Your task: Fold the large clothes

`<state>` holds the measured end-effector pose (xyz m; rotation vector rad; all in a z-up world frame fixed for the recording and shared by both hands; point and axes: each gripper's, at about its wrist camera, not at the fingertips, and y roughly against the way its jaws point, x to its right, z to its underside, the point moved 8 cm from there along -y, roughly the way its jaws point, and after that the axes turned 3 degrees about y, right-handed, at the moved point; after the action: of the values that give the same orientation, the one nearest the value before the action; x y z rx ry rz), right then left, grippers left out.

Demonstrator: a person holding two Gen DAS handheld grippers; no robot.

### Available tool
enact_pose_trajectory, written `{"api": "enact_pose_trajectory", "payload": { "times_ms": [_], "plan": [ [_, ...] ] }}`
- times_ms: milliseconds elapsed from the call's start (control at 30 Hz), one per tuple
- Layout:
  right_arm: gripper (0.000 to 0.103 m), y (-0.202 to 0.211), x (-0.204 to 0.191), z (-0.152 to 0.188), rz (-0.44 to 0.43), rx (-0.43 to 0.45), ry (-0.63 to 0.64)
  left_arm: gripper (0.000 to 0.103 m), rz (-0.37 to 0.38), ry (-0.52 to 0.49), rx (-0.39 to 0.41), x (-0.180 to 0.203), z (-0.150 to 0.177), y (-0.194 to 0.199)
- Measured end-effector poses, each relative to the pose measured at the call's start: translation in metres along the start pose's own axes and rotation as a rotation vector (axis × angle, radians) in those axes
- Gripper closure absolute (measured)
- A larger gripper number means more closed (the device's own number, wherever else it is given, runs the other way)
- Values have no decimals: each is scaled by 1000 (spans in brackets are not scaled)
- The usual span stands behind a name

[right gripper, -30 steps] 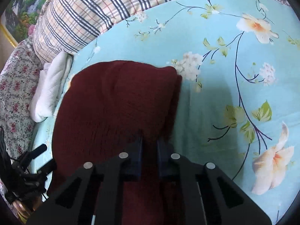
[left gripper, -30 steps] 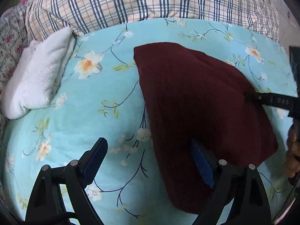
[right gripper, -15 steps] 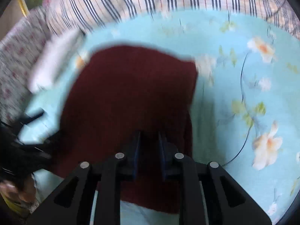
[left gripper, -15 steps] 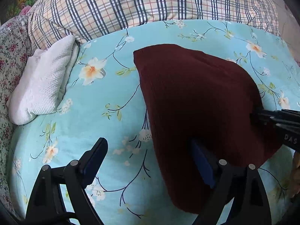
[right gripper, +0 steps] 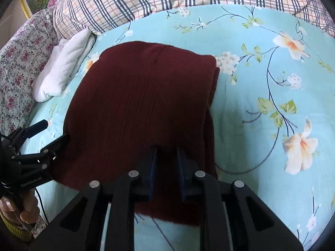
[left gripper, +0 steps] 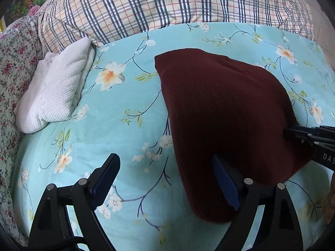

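A dark maroon knit garment point(left gripper: 226, 113) lies folded on the light blue floral bedsheet point(left gripper: 117, 129); it also shows in the right wrist view point(right gripper: 138, 113). My left gripper point(left gripper: 165, 167) is open at the garment's near left edge, its right finger under the cloth and its left finger over bare sheet. My right gripper point(right gripper: 165, 154) is shut on the garment's near edge, with cloth pinched between its fingers. The right gripper's tip point(left gripper: 301, 135) shows in the left wrist view at the garment's right side. The left gripper point(right gripper: 48, 133) shows at the left in the right wrist view.
A plaid quilt point(left gripper: 178, 4) lies along the far side of the bed. A folded white towel point(left gripper: 54, 87) sits at the far left beside a flowered pillow point(left gripper: 14, 62). Bare sheet extends to the right of the garment point(right gripper: 272, 104).
The right gripper has swung round to face the garment squarely, still pinching its edge. The left gripper has stayed open at the left edge. The garment lies slightly flatter.
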<state>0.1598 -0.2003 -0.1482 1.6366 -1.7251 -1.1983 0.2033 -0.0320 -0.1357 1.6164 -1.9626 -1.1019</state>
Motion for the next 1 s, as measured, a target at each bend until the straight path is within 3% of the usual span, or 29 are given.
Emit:
{"api": "enact_pose_trajectory", "payload": {
  "times_ms": [333, 467, 833, 1000],
  "plan": [
    [81, 24, -11, 16, 21, -12, 22, 14, -31, -12, 28, -5, 19, 33],
    [68, 38, -16, 23, 30, 1, 36, 14, -25, -4, 34, -8, 29, 45],
    [66, 66, -28, 48, 46, 10, 73, 13, -16, 5, 39, -15, 57, 73],
    [51, 78, -34, 55, 53, 20, 100, 12, -11, 18, 48, -16, 67, 89]
  ]
}}
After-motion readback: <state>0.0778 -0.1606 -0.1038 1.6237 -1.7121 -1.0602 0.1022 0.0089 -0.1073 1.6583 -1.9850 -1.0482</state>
